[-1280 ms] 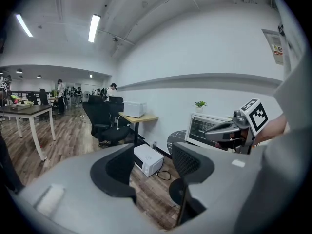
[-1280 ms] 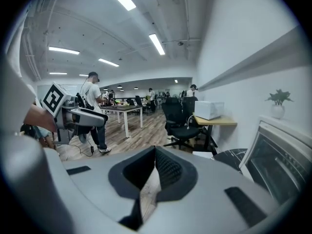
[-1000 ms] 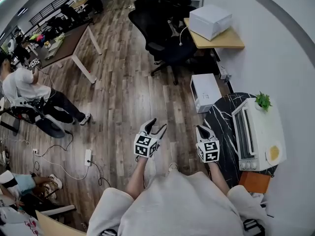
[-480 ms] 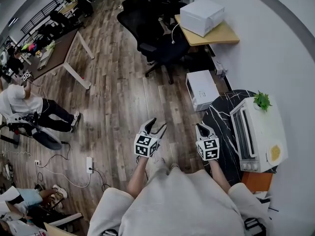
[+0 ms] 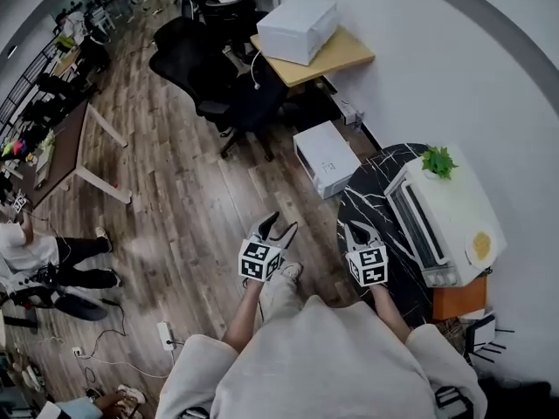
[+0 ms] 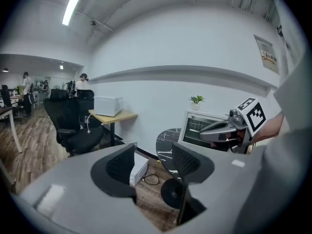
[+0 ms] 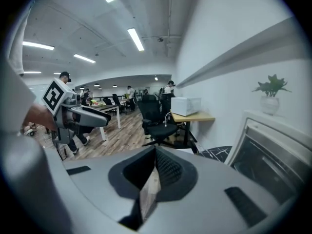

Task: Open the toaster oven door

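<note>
A white toaster oven [image 5: 445, 221] stands on a round black marbled table [image 5: 371, 203], its glass door shut and a small plant [image 5: 439, 160] on top. Both grippers hang in the air over the wooden floor, left of the table. My left gripper [image 5: 278, 227] is open with nothing between its jaws, which stand wide apart in the left gripper view [image 6: 153, 152]. My right gripper [image 5: 360, 232] hovers at the table's edge, short of the oven, and its jaws meet at the tips [image 7: 155, 152], empty. The oven door [image 7: 273, 155] fills the right of the right gripper view.
A white appliance [image 5: 325, 157] sits on the floor beside the table. Behind it stand a wooden desk [image 5: 341, 55] bearing a white box and black office chairs [image 5: 218, 68]. An orange box [image 5: 458, 302] sits by the oven's near end. A person [image 5: 35, 256] sits far left.
The person has turned right. Both grippers have swung with the turn toward the toaster oven, which now lies closer to the right gripper. Neither gripper's jaws look different.
</note>
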Demonstrator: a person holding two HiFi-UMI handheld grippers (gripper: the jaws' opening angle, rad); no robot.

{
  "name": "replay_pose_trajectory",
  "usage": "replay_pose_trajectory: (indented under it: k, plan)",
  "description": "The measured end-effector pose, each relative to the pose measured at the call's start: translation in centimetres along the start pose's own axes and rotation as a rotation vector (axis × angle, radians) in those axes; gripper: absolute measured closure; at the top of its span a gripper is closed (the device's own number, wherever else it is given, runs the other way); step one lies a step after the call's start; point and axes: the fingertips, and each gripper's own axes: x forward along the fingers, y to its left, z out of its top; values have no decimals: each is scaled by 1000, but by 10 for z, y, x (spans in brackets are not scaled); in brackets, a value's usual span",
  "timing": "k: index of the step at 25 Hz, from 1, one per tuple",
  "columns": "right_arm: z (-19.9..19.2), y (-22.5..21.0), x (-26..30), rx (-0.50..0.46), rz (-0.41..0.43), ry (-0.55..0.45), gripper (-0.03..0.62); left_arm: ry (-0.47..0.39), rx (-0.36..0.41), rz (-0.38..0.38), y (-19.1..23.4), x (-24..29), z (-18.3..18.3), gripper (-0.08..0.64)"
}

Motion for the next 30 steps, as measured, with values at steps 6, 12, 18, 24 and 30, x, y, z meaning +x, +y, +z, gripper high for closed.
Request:
replay_pose_trajectory:
  k: [6, 12, 18, 24, 30]
  plan:
    - [-3, -37, -1, 82, -149, 2, 578, 17, 74, -164, -8, 58, 23, 311]
    - [-6, -68, -9, 142, -281, 19, 578, 28, 128, -324, -28, 109, 44, 311]
    - [-12, -93, -25, 193, -406, 25, 578, 41, 162, -454, -53, 144, 55, 311]
    - [-26, -111, -50, 257, -527, 34, 578, 64, 204, -585, -88, 170, 58, 311]
    - [-48, -121, -86, 329, -656, 41, 578, 92, 250, -718, -133, 188, 56, 311]
